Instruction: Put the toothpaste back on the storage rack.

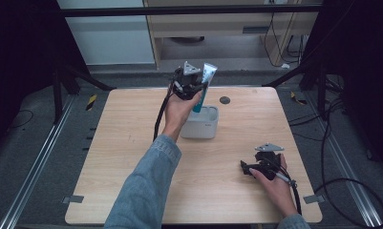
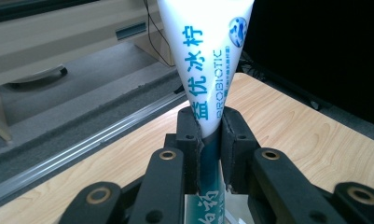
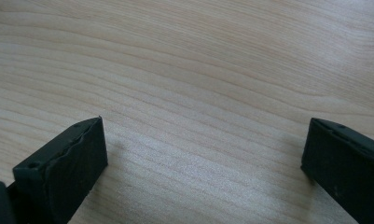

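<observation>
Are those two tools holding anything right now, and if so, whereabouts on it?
The left tool pinches a toothpaste tube around its middle, flat crimped end up, over the white container. The right tool is open, holding nothing.

left hand-held gripper [image 1: 198,87] clamped, right [image 1: 245,168] apparently open

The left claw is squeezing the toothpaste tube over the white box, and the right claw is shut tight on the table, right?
Not quite. The right claw is open: the right gripper view shows its jaws wide apart over bare table. The rest holds: the left claw squeezes the toothpaste tube over the white box.
</observation>
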{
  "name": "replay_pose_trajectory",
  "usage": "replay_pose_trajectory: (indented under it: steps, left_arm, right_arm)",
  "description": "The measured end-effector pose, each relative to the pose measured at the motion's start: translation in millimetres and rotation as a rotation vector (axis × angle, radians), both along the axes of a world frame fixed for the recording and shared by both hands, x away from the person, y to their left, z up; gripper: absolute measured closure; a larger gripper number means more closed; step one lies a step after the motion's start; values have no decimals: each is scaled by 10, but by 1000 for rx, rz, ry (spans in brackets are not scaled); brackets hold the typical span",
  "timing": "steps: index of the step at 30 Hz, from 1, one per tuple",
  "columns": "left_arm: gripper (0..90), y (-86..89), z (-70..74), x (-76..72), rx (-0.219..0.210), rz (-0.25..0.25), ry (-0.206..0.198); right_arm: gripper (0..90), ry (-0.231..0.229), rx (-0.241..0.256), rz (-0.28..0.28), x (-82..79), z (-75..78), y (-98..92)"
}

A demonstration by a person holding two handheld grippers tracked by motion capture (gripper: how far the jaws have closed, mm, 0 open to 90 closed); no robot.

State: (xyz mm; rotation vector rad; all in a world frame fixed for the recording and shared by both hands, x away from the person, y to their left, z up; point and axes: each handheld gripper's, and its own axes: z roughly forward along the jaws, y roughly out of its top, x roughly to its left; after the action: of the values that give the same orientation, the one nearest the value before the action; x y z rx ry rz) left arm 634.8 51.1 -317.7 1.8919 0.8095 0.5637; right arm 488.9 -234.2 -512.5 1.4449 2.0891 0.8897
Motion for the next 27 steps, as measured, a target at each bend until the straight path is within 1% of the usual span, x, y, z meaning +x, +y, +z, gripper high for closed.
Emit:
replay_pose_trajectory:
  steps: [9, 12, 14, 16, 18, 27]
  left_arm:
    - [788, 13, -96, -37, -15, -3, -28]
    - [787, 21, -130, -48, -9, -4, -29]
    - [788, 31, -158, -45, -14, -5, -25]
    - [788, 33, -178, -34, -2, -7, -20]
    - [787, 33, -199, -40, 4, -11, -23]
    - [787, 44, -265, -47, -1, -13, -23]
  right_arm:
    - [4, -1, -1, 1, 1, 0, -1]
    - [4, 0, 0, 1, 0, 0, -1]
    - [4, 0, 0, 1, 0, 0, -1]
    - [4, -1, -1, 2, 1, 1, -2]
    - [4, -1, -2, 1, 0, 0, -2]
    - [4, -2, 0, 2, 1, 0, -2]
